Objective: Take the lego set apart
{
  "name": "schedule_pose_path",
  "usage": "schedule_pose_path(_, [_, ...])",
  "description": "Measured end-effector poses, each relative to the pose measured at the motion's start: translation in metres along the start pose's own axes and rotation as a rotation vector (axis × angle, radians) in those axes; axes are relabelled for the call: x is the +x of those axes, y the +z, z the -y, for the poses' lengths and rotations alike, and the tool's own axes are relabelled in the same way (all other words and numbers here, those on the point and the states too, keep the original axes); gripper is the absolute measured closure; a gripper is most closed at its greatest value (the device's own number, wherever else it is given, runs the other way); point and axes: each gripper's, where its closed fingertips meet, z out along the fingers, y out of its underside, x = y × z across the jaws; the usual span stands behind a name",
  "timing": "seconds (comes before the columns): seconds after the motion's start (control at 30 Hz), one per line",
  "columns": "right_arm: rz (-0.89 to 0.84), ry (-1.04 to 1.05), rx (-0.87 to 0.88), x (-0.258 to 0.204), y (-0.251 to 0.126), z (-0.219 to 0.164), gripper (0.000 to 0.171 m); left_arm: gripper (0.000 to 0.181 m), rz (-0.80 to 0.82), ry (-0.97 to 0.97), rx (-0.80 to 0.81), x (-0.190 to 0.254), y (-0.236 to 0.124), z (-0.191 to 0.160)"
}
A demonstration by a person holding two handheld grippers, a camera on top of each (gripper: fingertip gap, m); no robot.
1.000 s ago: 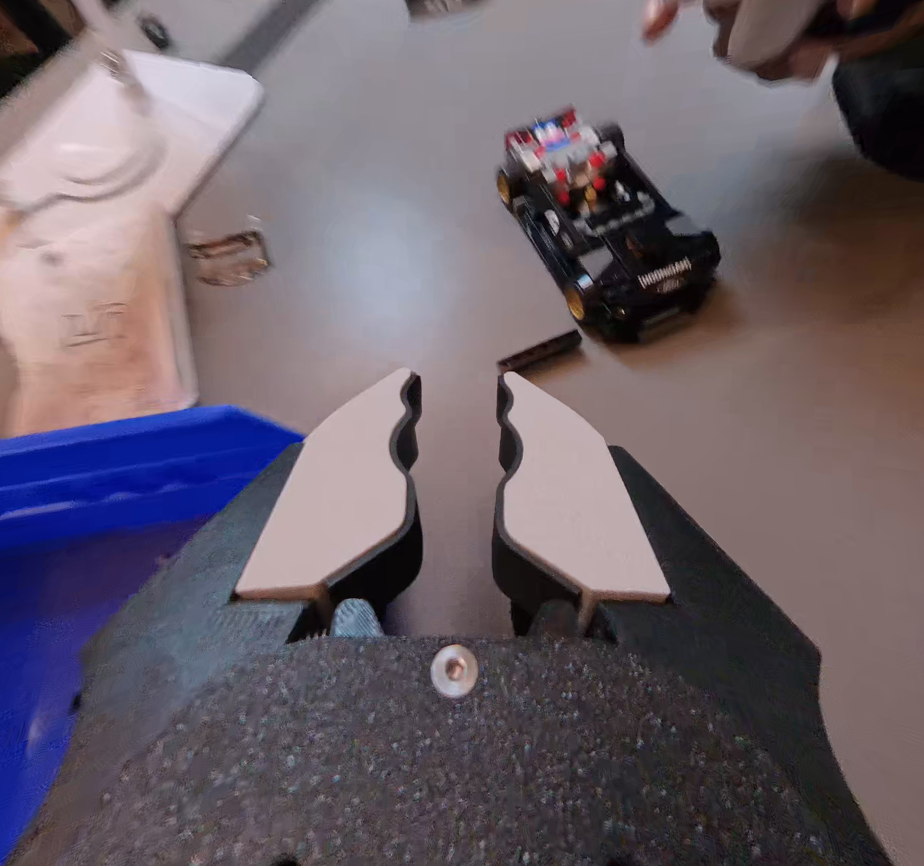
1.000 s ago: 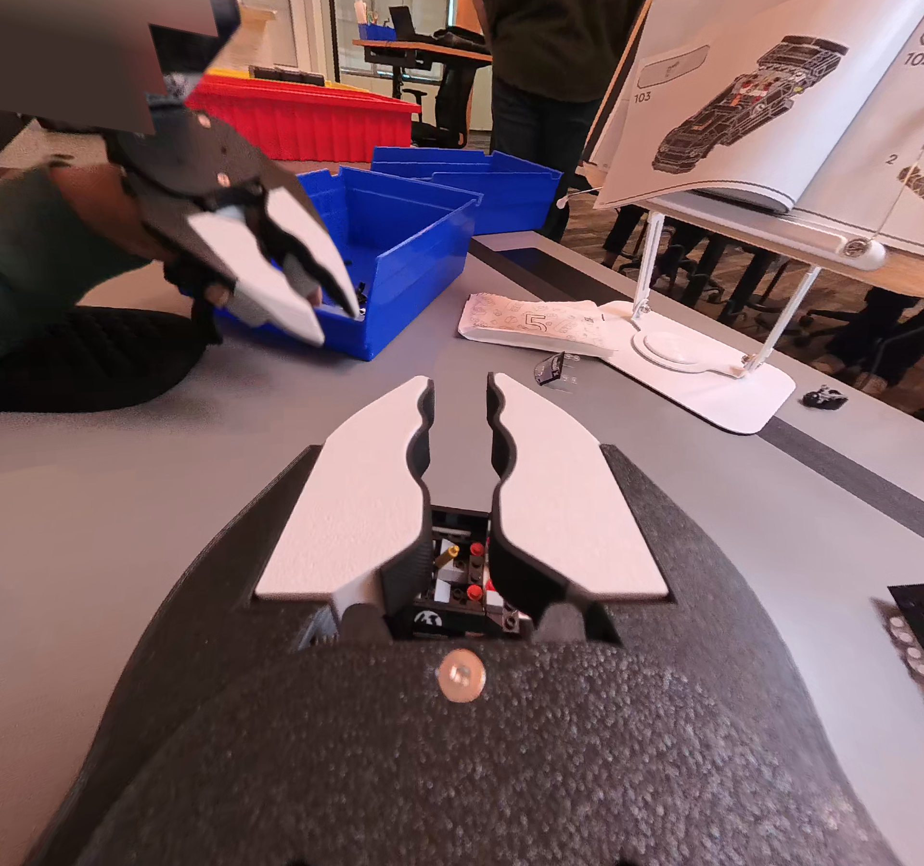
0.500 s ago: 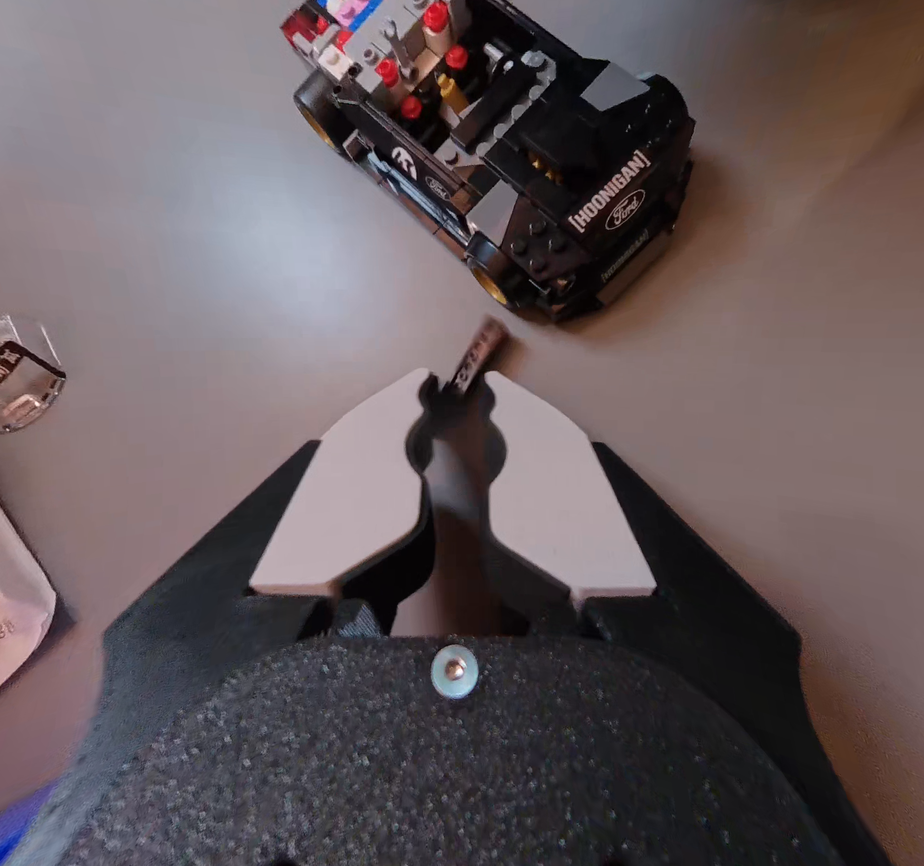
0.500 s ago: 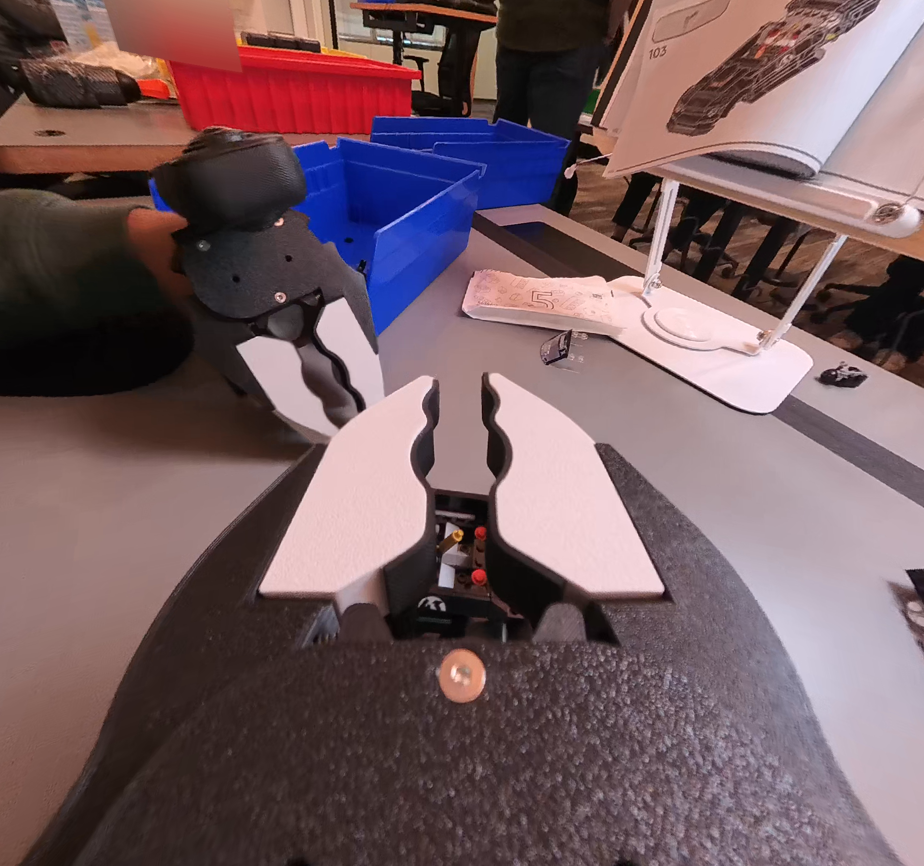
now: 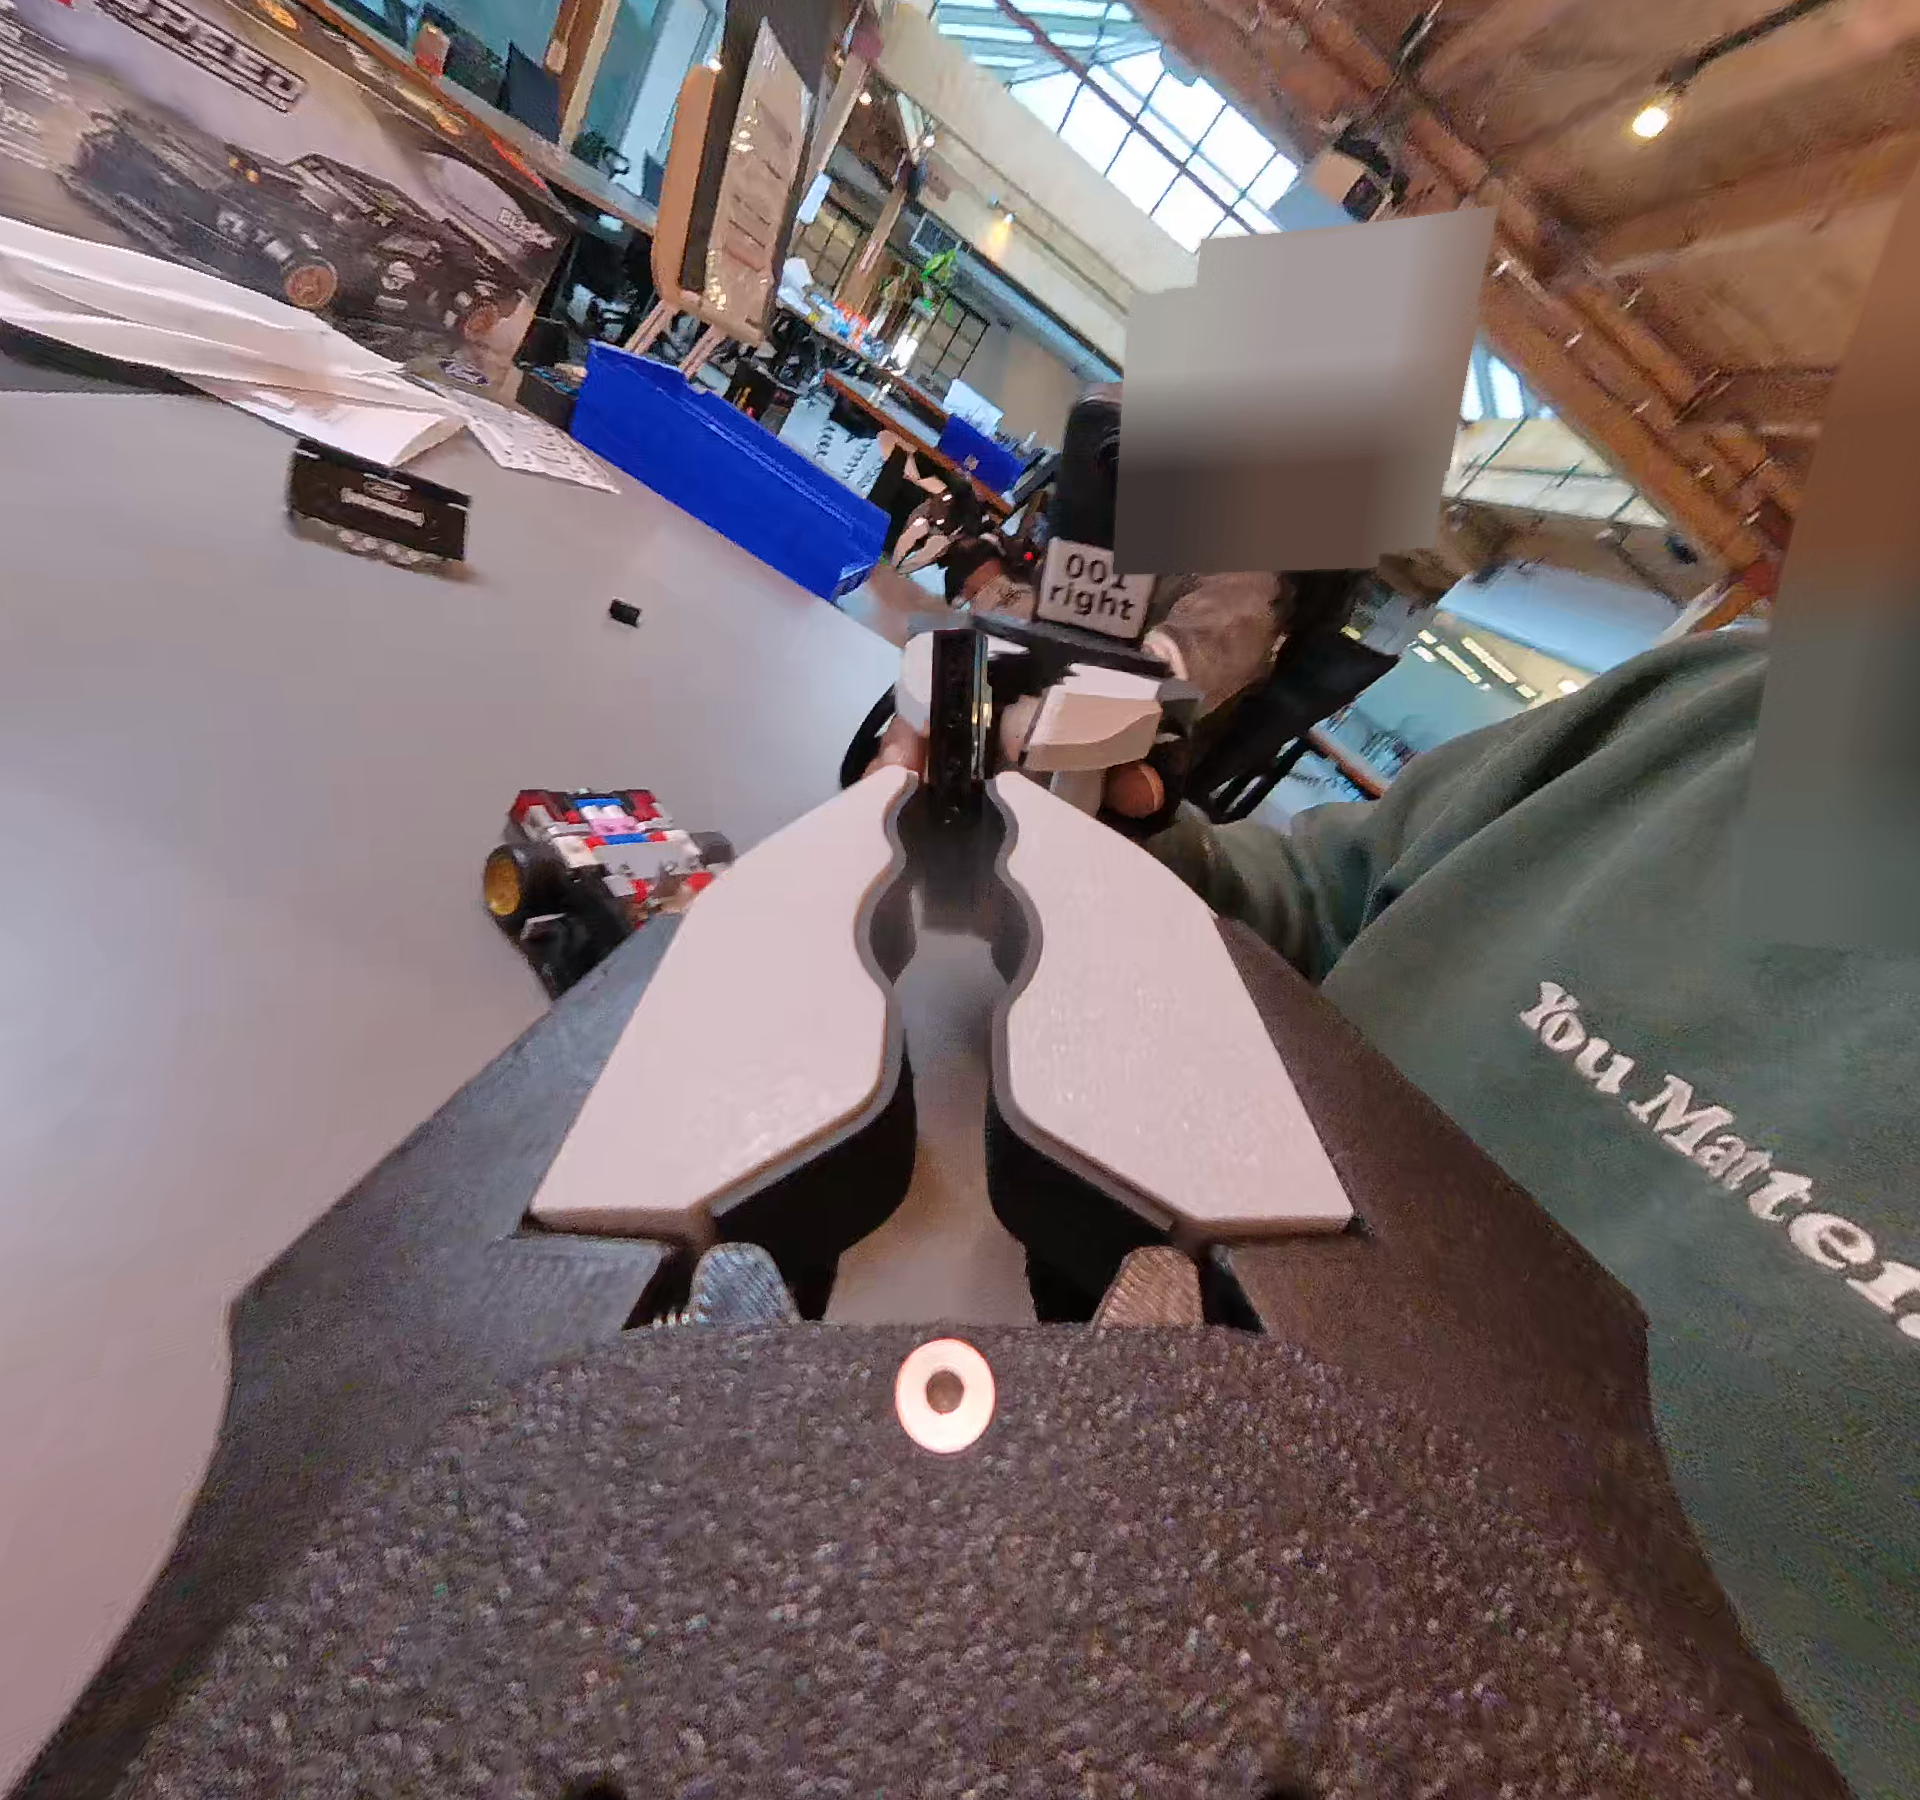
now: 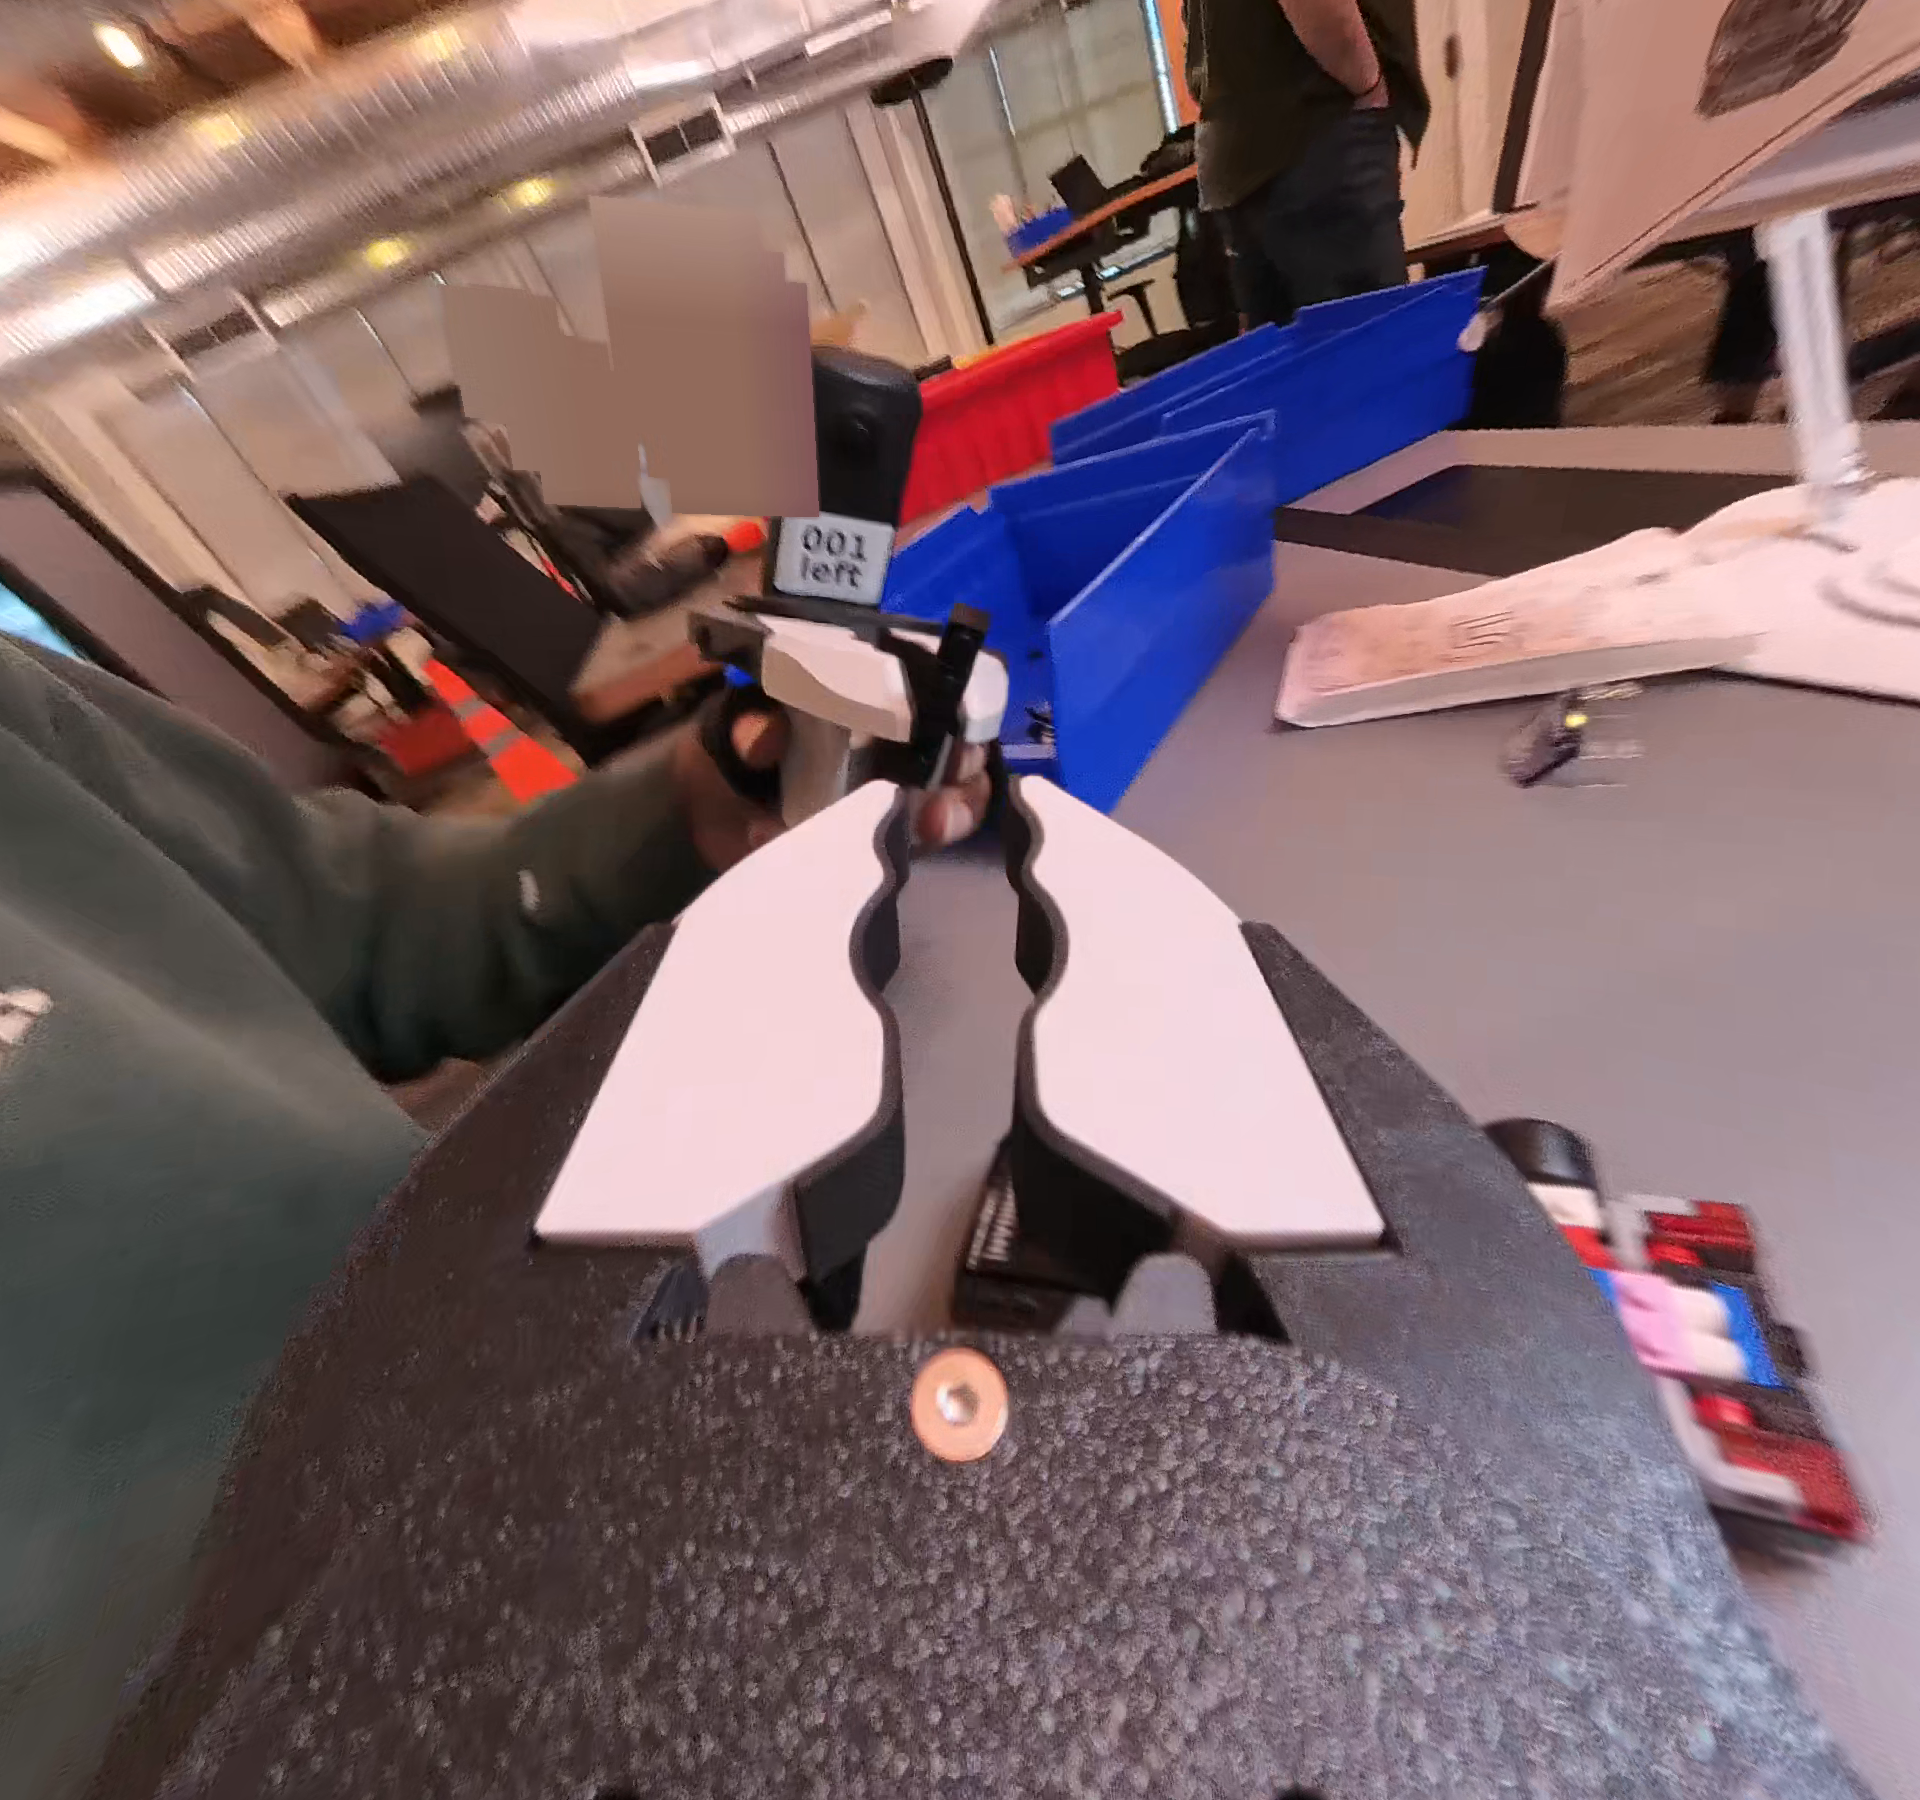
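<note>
Left tongs (image 5: pixel 951 800) pinch a black strip (image 5: pixel 956 711), raised off the table (image 5: pixel 260 763); right tongs (image 6: pixel 956 805) gape empty above the car (image 6: pixel 1704 1335).

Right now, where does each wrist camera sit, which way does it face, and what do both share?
Left wrist view: behind the left gripper, facing the right gripper across the grey table; green sleeve shows.
Right wrist view: behind the right gripper, facing the left one; green sleeve shows too.
Shared: the thin black lego strip in the left gripper, the black lego car.
</note>
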Motion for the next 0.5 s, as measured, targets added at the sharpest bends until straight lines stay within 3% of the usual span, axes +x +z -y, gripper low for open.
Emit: schedule_pose_path(0.5, [0.015, 0.119, 0.055, -0.002, 0.001, 0.004, 0.163, 0.171, -0.008, -0.004, -0.015, 0.005, 0.022, -0.013])
